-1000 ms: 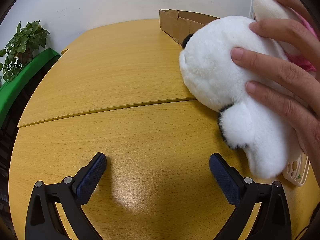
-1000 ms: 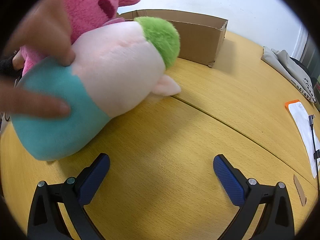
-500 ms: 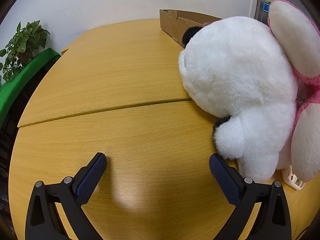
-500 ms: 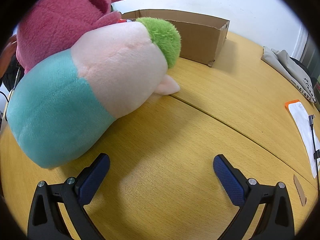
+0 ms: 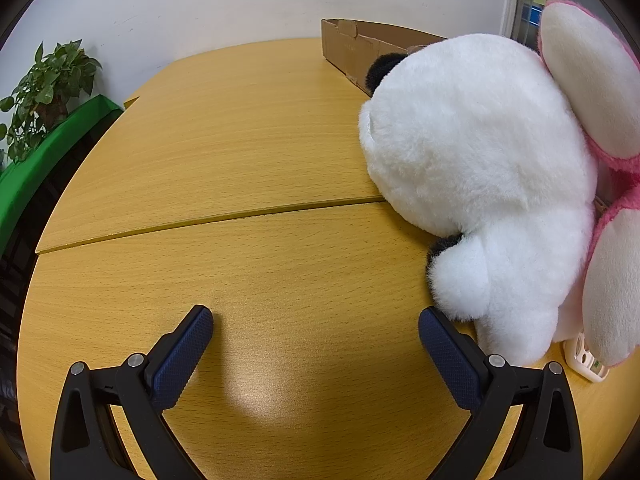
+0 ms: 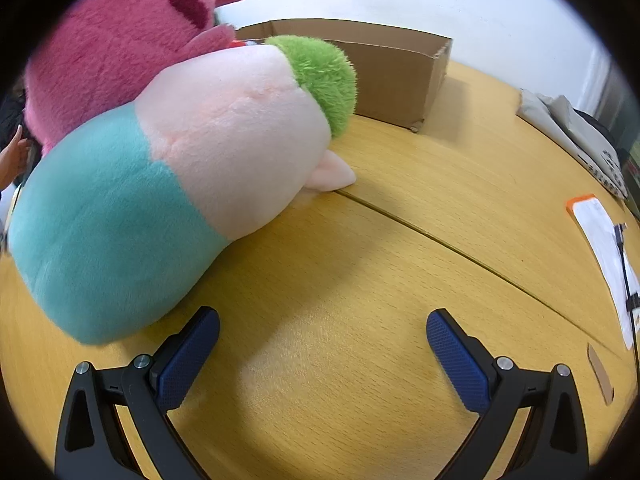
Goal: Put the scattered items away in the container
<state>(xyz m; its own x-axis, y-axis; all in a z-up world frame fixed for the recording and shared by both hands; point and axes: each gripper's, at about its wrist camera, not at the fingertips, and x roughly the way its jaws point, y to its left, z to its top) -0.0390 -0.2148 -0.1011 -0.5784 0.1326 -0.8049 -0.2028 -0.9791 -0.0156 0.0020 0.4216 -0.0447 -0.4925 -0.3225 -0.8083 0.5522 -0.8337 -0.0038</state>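
The yellow wood-grain counter (image 5: 248,152), made of two curved-edged tops meeting at a thin seam, carries an open brown cardboard box (image 6: 396,76) at its far side. In front of the box lie a fluffy white plush toy with black patches (image 5: 472,176), a pink plush toy with cream pads (image 5: 600,128) pressed against it, and a teal, pale-pink and green plush toy (image 6: 180,184) lying on its side. A small white plastic item (image 5: 588,360), a white paper sheet with an orange edge (image 6: 600,256) and folded grey cloth (image 6: 572,132) also rest on the counter.
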